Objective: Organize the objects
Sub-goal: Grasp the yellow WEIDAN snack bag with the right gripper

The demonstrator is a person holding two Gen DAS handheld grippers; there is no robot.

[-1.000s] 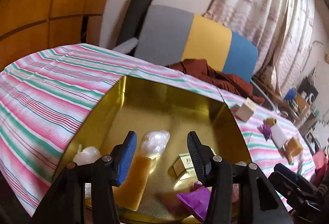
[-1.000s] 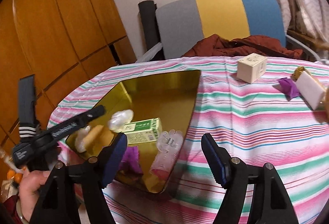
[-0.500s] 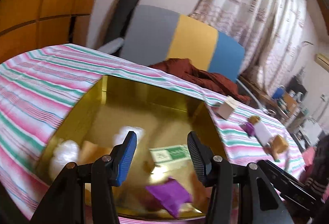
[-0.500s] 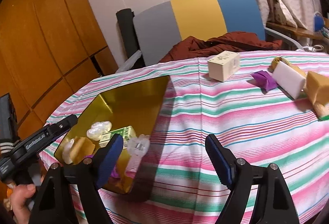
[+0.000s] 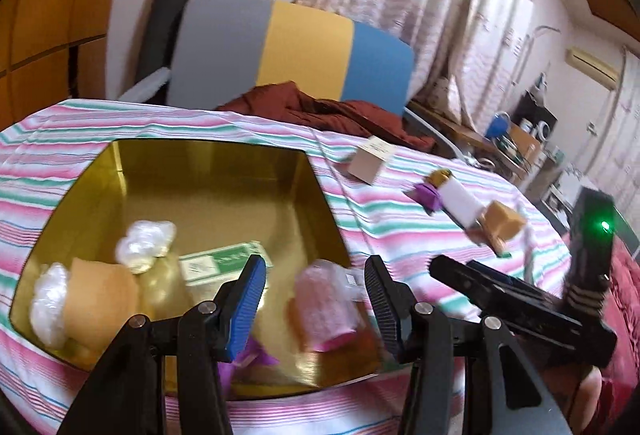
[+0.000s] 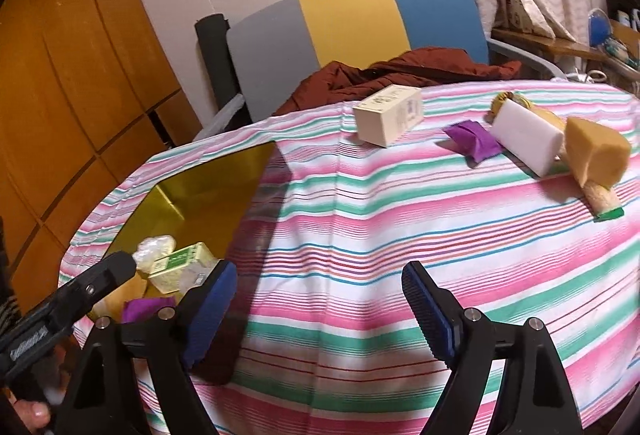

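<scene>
A gold tin tray [image 5: 208,159] on the striped cloth holds a green box [image 5: 218,263], clear plastic wads [image 5: 144,241], a tan sponge [image 5: 100,305], a pink wrapped item [image 5: 324,309] and a purple packet [image 5: 252,355]. My left gripper [image 5: 312,301] is open and empty over the tray's near edge. My right gripper [image 6: 320,309] is open and empty above the cloth, right of the tray [image 6: 208,183]. On the cloth lie a cream box [image 6: 388,119], a purple packet [image 6: 474,139], a white block [image 6: 526,139] and a tan sponge [image 6: 596,153].
A grey, yellow and blue chair [image 6: 360,23] with a dark red garment [image 6: 400,73] stands behind the table. A wooden wardrobe [image 6: 60,95] is at the left. Curtains [image 5: 420,3] and cluttered shelves [image 5: 520,139] are at the right.
Both grippers have swung right and drawn back. The left view now takes in the loose items on the cloth; the right gripper has left the tray and faces the cloth.
</scene>
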